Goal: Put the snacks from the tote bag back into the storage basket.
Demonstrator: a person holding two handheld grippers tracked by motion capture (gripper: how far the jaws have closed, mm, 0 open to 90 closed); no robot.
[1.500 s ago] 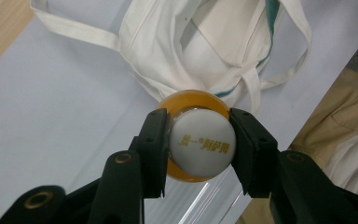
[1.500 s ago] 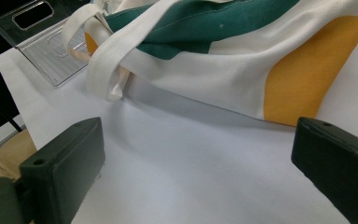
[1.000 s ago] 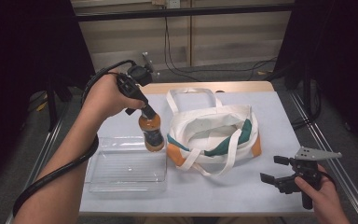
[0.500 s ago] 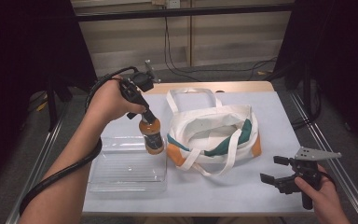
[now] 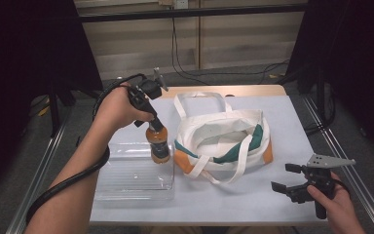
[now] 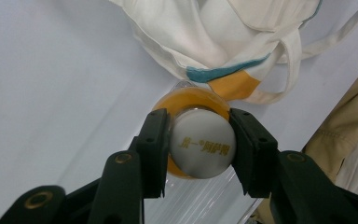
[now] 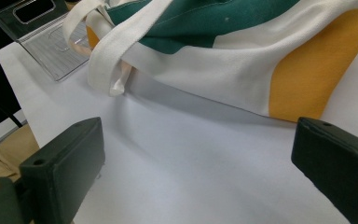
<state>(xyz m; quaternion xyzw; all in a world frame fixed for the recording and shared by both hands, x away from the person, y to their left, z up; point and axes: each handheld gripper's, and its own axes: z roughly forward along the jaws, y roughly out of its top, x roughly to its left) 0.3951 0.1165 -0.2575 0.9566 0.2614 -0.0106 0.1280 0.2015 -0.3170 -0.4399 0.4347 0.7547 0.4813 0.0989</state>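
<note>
Lifted since earlier, orange-filled plastic bottle with white cap (image 5: pixel 159 145) now just left of white canvas tote bag (image 5: pixel 224 139), left tool (image 6: pixel 199 149) clenched on cap, right tool (image 5: pixel 292 180) released, right of bag

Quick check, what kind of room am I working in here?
Likely a lab recording rig, not a home: black curtains flank the white-covered table, metal frame rails run alongside, and loose cables lie on the floor.

The bottle's white cap (image 6: pixel 201 145) bears gold characters, too blurred to read surely.
</note>
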